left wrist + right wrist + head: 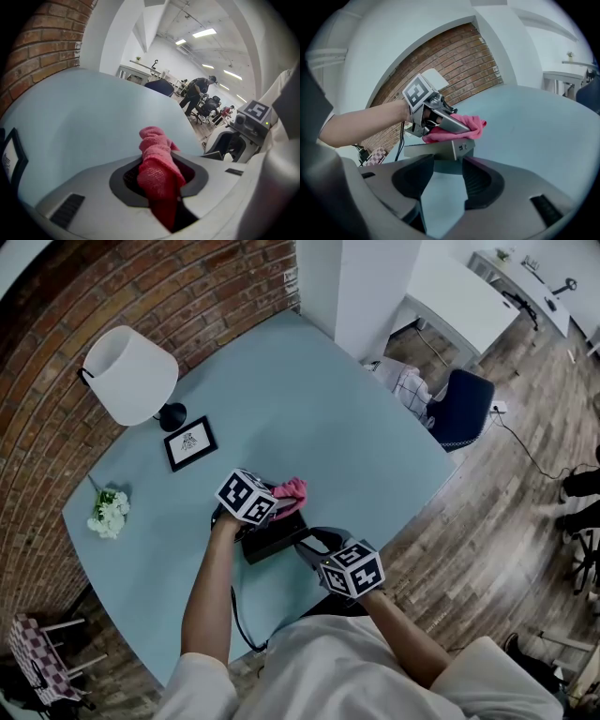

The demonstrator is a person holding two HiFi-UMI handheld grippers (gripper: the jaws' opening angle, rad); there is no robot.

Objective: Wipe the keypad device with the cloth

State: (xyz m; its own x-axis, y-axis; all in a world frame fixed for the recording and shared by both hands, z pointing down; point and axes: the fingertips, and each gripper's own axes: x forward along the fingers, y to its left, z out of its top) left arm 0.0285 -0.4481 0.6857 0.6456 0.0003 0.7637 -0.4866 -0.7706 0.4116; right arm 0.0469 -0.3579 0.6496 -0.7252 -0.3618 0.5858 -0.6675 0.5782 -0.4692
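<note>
Left claw (279, 504), forearm outstretched, pinches a pink cloth (292, 489) atop the device (270, 543); right claw (314, 540), jaws apart, faces its end.

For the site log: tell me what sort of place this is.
Probably an open office or lab with a staged home-like corner: a brick wall, a blue table bearing a lamp and framed picture, with white desks and wood floor beyond.

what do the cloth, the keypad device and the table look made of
Cloth: pink textile, perhaps microfibre; a fine knit texture shows and it bunches softly.
Keypad device: grey hard casing, matte, plastic or metal; flat faces, crisp edges.
Table: smooth pale blue top, likely laminate or paint; no grain visible.
</note>
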